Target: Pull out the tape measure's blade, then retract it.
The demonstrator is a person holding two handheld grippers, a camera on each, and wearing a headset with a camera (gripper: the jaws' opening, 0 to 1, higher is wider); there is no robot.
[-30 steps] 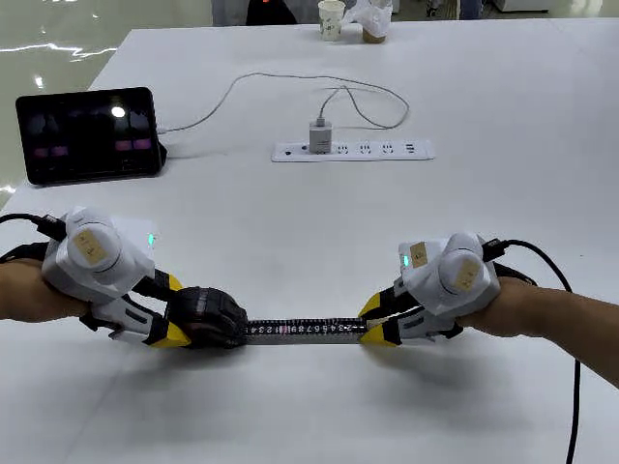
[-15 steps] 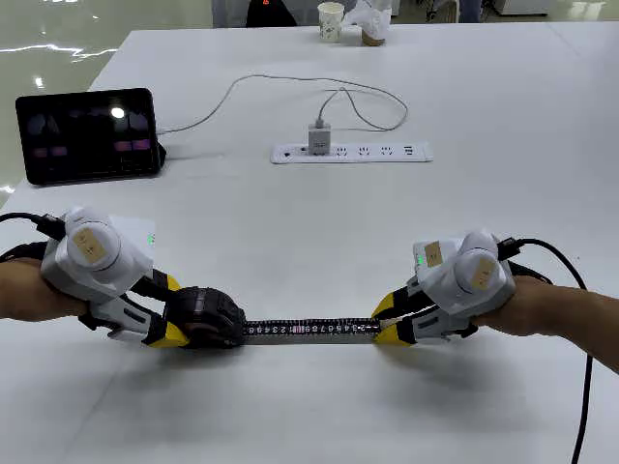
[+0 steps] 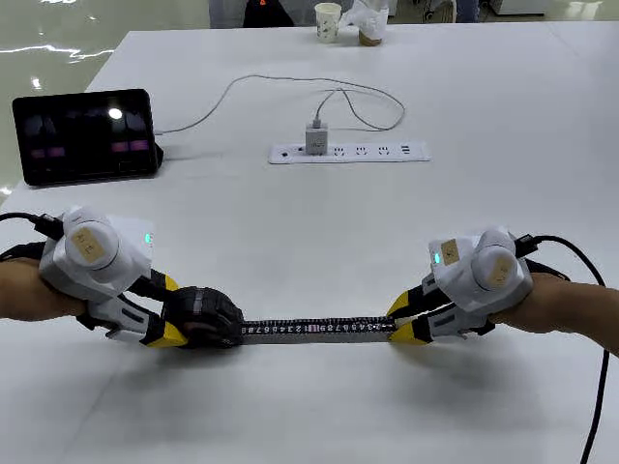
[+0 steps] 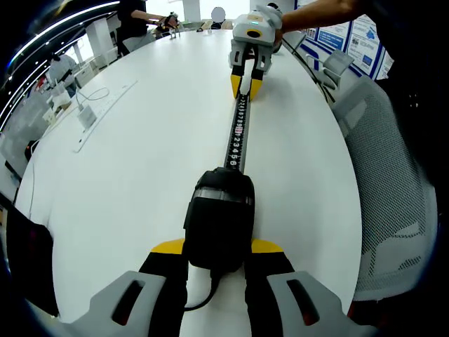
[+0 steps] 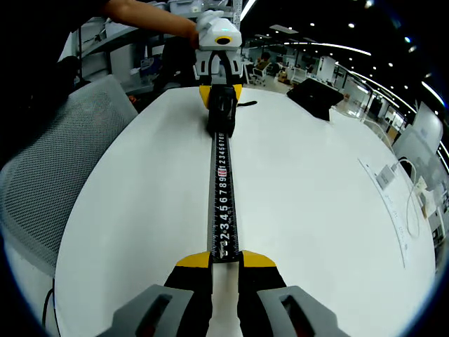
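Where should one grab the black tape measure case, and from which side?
By its two flat sides, coming from the rear, opposite the blade. The case stands upright with the blade running out the front, so the rear is free; the left gripper holds it so.

White table (image 3: 503, 97), seemingly glossy floor (image 3: 58, 34)

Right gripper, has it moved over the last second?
Yes. The right gripper has slid rightward, away from the tape measure case, judged against the unmoved power strip; more blade shows.
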